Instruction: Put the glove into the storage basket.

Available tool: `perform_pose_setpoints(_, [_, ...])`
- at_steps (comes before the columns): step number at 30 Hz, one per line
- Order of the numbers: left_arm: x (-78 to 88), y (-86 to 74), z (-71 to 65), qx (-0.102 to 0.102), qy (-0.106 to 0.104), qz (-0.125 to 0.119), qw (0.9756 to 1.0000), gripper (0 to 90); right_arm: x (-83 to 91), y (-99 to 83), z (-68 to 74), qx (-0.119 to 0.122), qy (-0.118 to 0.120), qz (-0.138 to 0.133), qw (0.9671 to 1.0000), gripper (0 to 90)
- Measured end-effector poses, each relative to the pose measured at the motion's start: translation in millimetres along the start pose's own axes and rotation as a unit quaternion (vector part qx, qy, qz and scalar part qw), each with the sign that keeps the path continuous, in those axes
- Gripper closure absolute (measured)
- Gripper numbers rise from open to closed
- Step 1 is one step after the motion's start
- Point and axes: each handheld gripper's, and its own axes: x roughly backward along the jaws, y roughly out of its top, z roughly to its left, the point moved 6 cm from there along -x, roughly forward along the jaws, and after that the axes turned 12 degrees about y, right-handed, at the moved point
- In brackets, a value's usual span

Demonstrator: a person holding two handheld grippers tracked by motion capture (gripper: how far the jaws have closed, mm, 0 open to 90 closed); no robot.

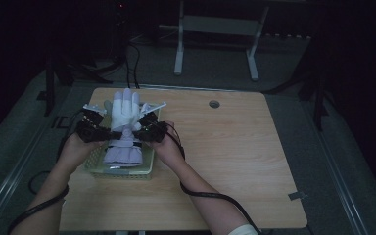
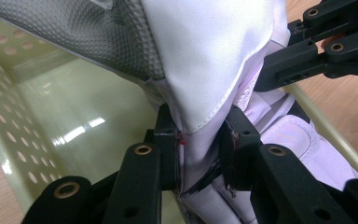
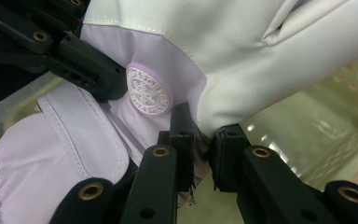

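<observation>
Item: glove (image 1: pixel 125 117), held over basket (image 1: pixel 94 164). My left gripper (image 1: pixel 108 132) & right gripper (image 1: pixel 136 131) both clamped on wrist, opp. sides. Long axis: fingers away, cuff toward me.

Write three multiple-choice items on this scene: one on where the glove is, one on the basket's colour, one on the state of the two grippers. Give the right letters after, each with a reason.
1. Where is the white glove?
A. flat on the bare table's right half
B. held over the basket at the table's left side
C. on the floor

2. What colour is the basket?
A. pale green
B. red
C. black

3. How do the left gripper and the right gripper stand?
A. both wide open, clear of the glove
B. one shut, one open
C. both shut on the glove

Right letters: 1 B, the high view shows the glove between both hands above the basket; 2 A, the perforated walls show pale green; 3 C, each gripper view shows its jaws pinching the fabric.
</observation>
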Motion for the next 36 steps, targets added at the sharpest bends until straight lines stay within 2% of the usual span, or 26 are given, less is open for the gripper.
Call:
perform_pose_setpoints(5, [-12.9,-9.7,0.6,0.003,-0.001,0.020,0.9998,71.0,-11.5,-10.2,-5.3,-0.013,-0.002,0.024,0.9996,80.7])
perform_pose_setpoints(7, [-16.6,-13.1,0.9,0.012,0.000,0.029,0.9995,70.5,-15.1,-13.2,-5.4,-0.019,-0.005,0.031,0.9993,80.7])
perform_pose_setpoints(11, [-22.6,-19.3,0.9,0.011,0.002,0.051,0.9987,70.4,-21.9,-19.0,-4.5,-0.024,-0.011,0.051,0.9983,80.6])
perform_pose_setpoints(13, [-25.2,-21.0,0.3,0.013,0.005,0.054,0.9984,69.8,-24.8,-21.8,-4.9,-0.033,-0.013,0.058,0.9977,80.5])
perform_pose_setpoints(18, [-32.1,-25.3,1.2,0.011,0.032,0.053,0.9980,57.7,-27.3,-25.0,-7.2,-0.044,-0.018,0.069,0.9965,76.9])
perform_pose_setpoints(21, [-35.4,-26.6,2.6,0.009,0.056,0.054,0.9970,51.6,-27.1,-24.5,-9.5,-0.049,-0.025,0.070,0.9960,70.0])
perform_pose_setpoints(22, [-37.7,-27.2,2.5,0.005,0.066,0.061,0.9959,48.4,-27.3,-24.1,-9.8,-0.048,-0.028,0.069,0.9961,68.6])
perform_pose_setpoints(24, [-42.9,-27.8,-0.9,-0.015,0.086,0.072,0.9936,41.9,-27.6,-23.3,-9.2,-0.050,-0.020,0.066,0.9964,63.7])
perform_pose_setpoints(27, [-49.6,-25.9,-6.8,-0.029,0.115,0.090,0.9889,40.6,-28.1,-22.2,-6.8,-0.039,-0.018,0.067,0.9968,56.8])
perform_pose_setpoints(29, [-51.3,-24.1,-9.3,-0.034,0.127,0.092,0.9871,39.6,-25.0,-22.0,-7.0,-0.031,-0.021,0.069,0.9969,51.3])
perform_pose_setpoints(32, [-53.8,-25.8,-10.2,-0.035,0.128,0.091,0.9870,38.8,-17.2,-20.8,-9.6,-0.030,-0.019,0.058,0.9977,46.2])
perform_pose_setpoints(33, [-54.7,-26.3,-10.8,-0.032,0.122,0.088,0.9881,37.4,-12.2,-18.8,-10.4,-0.031,-0.013,0.045,0.9984,44.4])
perform_pose_setpoints(36, [-54.1,-25.0,-10.4,-0.036,0.130,0.074,0.9881,30.2,0.2,-14.7,-9.8,-0.030,0.011,0.023,0.9992,32.7])
